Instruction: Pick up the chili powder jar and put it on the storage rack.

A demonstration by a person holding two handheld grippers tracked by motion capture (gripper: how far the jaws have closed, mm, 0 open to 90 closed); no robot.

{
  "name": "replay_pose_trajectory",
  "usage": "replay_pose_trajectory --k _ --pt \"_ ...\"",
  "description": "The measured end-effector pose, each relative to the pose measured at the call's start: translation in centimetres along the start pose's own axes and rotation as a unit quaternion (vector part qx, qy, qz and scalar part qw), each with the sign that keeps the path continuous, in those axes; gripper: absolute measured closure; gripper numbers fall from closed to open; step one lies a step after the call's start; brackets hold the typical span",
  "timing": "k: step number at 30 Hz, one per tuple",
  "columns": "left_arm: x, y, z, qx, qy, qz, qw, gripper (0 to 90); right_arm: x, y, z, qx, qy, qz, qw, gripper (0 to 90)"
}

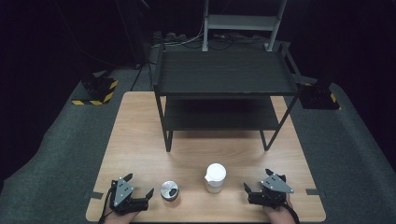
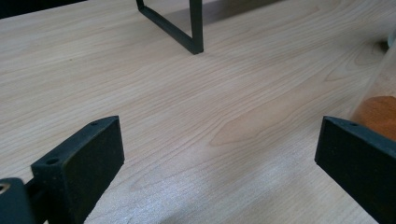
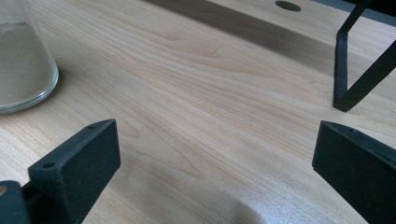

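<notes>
A clear glass jar with a white lid (image 1: pixel 215 177) stands near the table's front, holding pale powder (image 3: pixel 21 65). Left of it is a shorter jar with a silver lid (image 1: pixel 169 190); its glass side with orange-brown contents (image 2: pixel 379 112) shows at the right edge of the left gripper view. My left gripper (image 1: pixel 139 184) rests at the front left, open and empty (image 2: pixel 219 158), just left of the short jar. My right gripper (image 1: pixel 257 179) sits at the front right, open and empty (image 3: pixel 215 158), to the right of the white-lidded jar.
A black two-tier rack (image 1: pixel 224 74) stands on the back half of the wooden table (image 1: pixel 140 135); its front legs (image 2: pixel 195 28) (image 3: pixel 344 70) come down mid-table. Bare wood lies between the jars and the rack. Dark floor surrounds the table.
</notes>
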State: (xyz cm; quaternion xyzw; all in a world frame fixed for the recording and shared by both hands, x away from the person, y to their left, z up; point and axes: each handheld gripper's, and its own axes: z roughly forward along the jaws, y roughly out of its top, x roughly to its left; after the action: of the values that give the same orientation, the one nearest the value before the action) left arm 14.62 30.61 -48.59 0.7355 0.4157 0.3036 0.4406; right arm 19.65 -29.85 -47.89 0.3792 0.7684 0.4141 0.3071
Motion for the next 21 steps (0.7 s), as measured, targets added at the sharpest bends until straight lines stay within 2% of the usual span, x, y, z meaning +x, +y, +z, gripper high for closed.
replay_pose_trajectory --k 4,9,13,21 --pt "0.0 -0.1 -0.1 -0.002 0.002 0.000 1.0000 1.2 0.0 0.0 0.0 0.000 -0.001 0.001 1.0000 0.0" --pt "0.0 0.0 -0.3 -0.010 -0.004 0.011 0.9999 2.0 0.0 0.1 0.0 0.001 0.000 0.000 1.0000 0.0" --pt "0.1 0.1 -1.2 -0.034 -0.005 0.000 0.9994 1.5 -0.1 0.0 0.0 0.001 0.002 0.003 1.0000 0.0" --pt "0.0 0.8 -2.4 -0.061 -0.014 -0.016 0.9979 0.3 -0.1 0.1 0.0 0.001 0.003 0.003 1.0000 0.0"
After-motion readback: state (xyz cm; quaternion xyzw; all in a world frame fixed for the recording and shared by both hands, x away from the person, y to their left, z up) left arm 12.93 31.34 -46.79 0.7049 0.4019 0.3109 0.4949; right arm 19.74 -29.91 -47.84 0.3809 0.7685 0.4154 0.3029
